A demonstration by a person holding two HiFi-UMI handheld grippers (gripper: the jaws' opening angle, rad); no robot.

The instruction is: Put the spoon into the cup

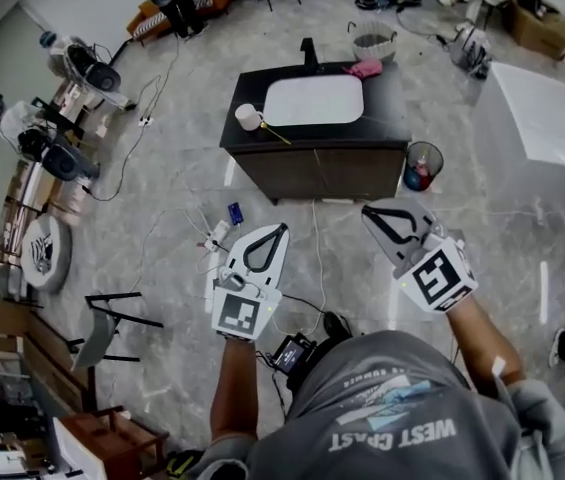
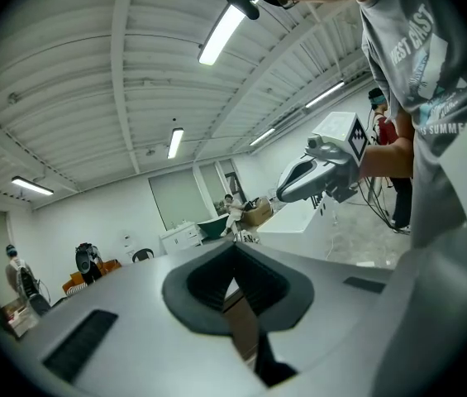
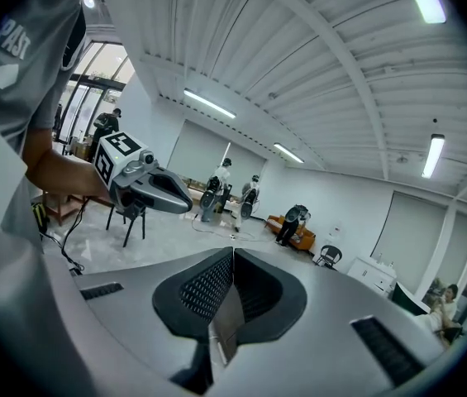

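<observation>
In the head view a white cup (image 1: 248, 117) stands on the front left corner of a dark cabinet (image 1: 322, 168) that has a white basin in its top. Just right of the cup lies a thin yellowish spoon (image 1: 275, 134). Both grippers are held in the air well short of the cabinet, pointing toward it. The left gripper (image 1: 283, 227) is shut with nothing in it, and its jaws meet in its own view (image 2: 233, 246). My right gripper (image 1: 366, 209) also has its jaws together and empty (image 3: 231, 252). Each gripper shows in the other's view: right gripper (image 2: 316, 172), left gripper (image 3: 146, 184).
A pink cloth (image 1: 364, 68) lies on the cabinet's back right corner. A blue bin (image 1: 423, 165) stands at its right side, a white tub (image 1: 552, 128) farther right. Cables (image 1: 212, 238) run over the floor below the left gripper. Chairs (image 1: 112, 318) and camera stands (image 1: 57, 153) line the left.
</observation>
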